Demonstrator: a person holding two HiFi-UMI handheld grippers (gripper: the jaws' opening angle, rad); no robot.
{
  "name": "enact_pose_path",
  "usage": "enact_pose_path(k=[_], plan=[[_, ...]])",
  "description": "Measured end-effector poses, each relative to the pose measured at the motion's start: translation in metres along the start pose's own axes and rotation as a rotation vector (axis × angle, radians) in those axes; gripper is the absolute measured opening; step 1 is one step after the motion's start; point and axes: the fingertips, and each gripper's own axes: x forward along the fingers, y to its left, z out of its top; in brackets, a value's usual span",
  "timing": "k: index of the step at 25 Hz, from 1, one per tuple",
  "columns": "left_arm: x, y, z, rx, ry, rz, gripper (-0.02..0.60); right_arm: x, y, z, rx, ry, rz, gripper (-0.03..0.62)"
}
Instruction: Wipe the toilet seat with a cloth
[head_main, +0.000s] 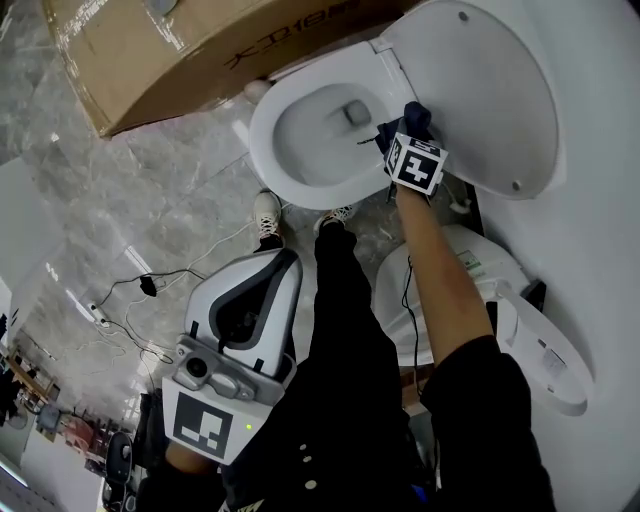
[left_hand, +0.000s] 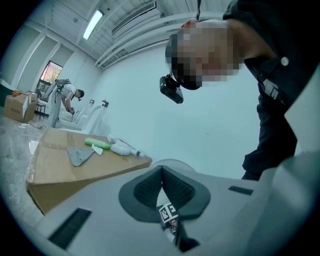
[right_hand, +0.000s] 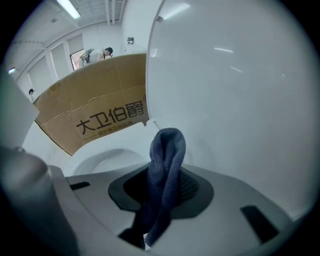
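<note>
A white toilet stands at the top of the head view, its seat (head_main: 268, 150) down and its lid (head_main: 480, 90) raised to the right. My right gripper (head_main: 400, 128) is shut on a dark blue cloth (head_main: 416, 116) at the seat's right side, close to the lid. In the right gripper view the cloth (right_hand: 166, 165) sticks up folded between the jaws, with the seat (right_hand: 95, 160) beyond at left and the lid (right_hand: 235, 100) filling the right. My left gripper (head_main: 283, 258) is held low by the person's legs, shut with nothing in it (left_hand: 162, 170).
A large cardboard box (head_main: 170, 50) lies behind the toilet; a grey rag (left_hand: 80, 155) and a green item (left_hand: 97, 143) rest on it. Another white toilet unit (head_main: 540, 340) is at the right. Cables (head_main: 140, 285) run over the marble floor. The person's shoes (head_main: 266, 215) stand before the bowl.
</note>
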Motion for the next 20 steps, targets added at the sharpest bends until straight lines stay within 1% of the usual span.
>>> enact_pose_path(k=[3, 7, 11, 14, 20], plan=[[-0.001, -0.005, 0.015, 0.015, -0.018, -0.011, 0.011, -0.017, 0.004, 0.015, -0.077, -0.029, 0.006, 0.101], [-0.004, -0.013, 0.030, 0.034, -0.041, -0.025, 0.011, -0.043, 0.007, 0.033, -0.143, -0.080, 0.028, 0.101], [-0.009, -0.019, 0.048, 0.026, -0.066, -0.032, 0.011, -0.071, 0.013, 0.046, -0.207, -0.130, 0.053, 0.101], [-0.012, -0.022, 0.063, 0.020, -0.095, -0.032, 0.011, -0.094, 0.015, 0.054, -0.230, -0.167, 0.072, 0.100], [-0.020, -0.034, 0.096, 0.053, -0.130, -0.042, 0.011, -0.154, 0.015, 0.076, -0.243, -0.246, 0.121, 0.100]])
